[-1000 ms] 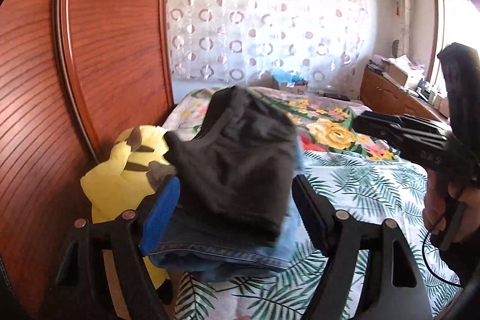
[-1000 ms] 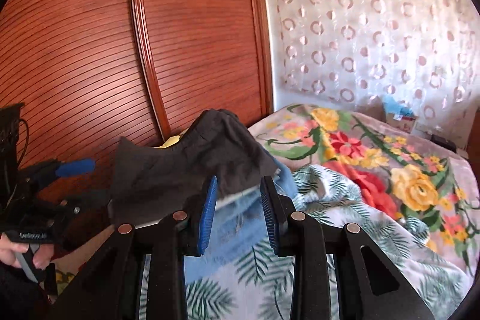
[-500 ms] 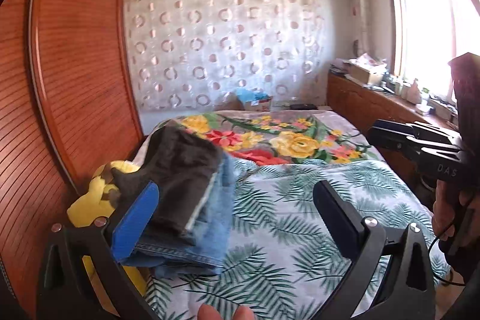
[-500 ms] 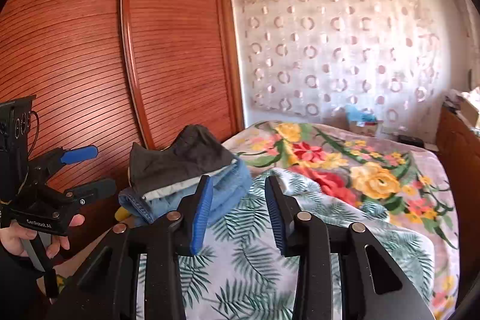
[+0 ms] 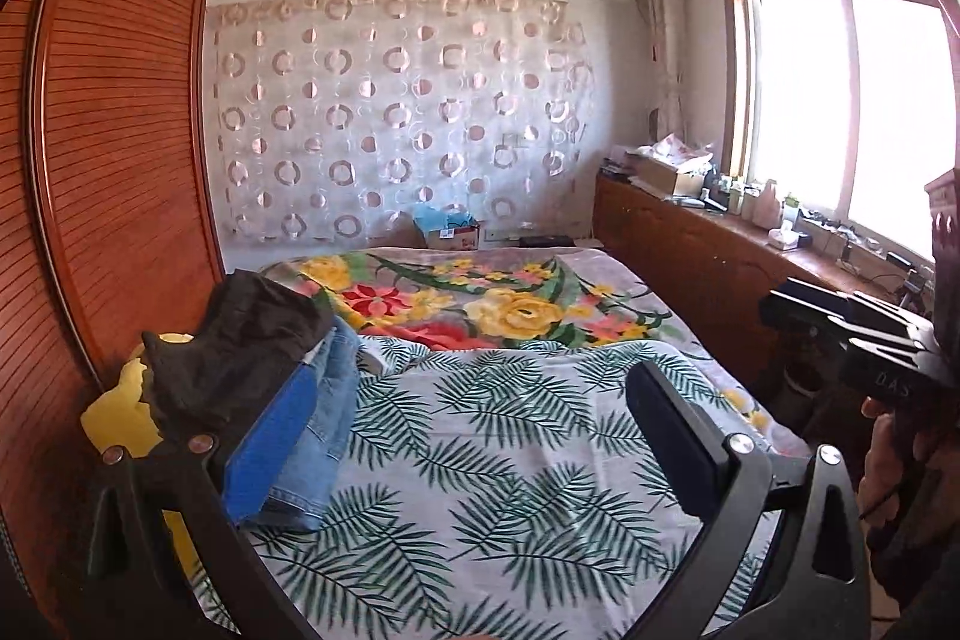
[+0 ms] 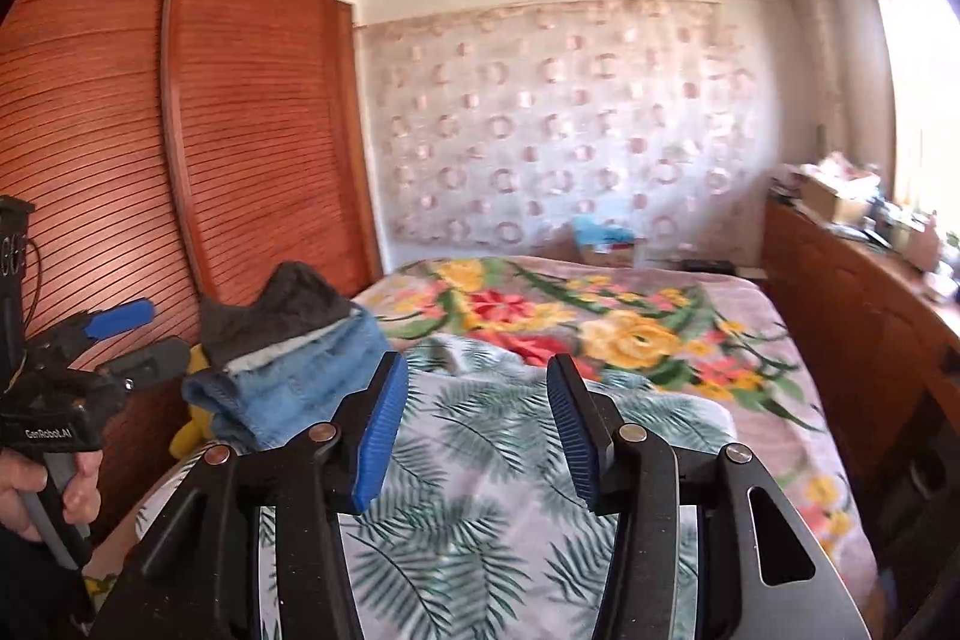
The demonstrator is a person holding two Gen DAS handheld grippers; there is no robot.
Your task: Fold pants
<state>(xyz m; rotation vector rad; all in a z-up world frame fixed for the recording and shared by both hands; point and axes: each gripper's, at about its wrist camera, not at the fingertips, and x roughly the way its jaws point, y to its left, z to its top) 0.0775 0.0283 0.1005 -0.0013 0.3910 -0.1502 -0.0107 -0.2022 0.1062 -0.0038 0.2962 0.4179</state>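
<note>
Two grippers hovering over the leaf-print sheet (image 5: 510,466), nothing between either pair of pads. Left gripper (image 5: 474,436) standing spread as wide as it goes. Right gripper (image 6: 477,421) half spread, jaws still parting, empty. Lying just left of and slightly beyond both sets of fingers: folded dark pants (image 5: 240,346) stacked on folded blue jeans (image 5: 318,436), touching neither gripper. Peeking out below the stack, at the wardrobe (image 5: 120,172) side: a yellow plush toy (image 5: 117,418). Spreading farther ahead: floral blanket (image 5: 492,298). Hanging beyond that, on the far wall: circle-patterned curtain (image 5: 384,124).
</note>
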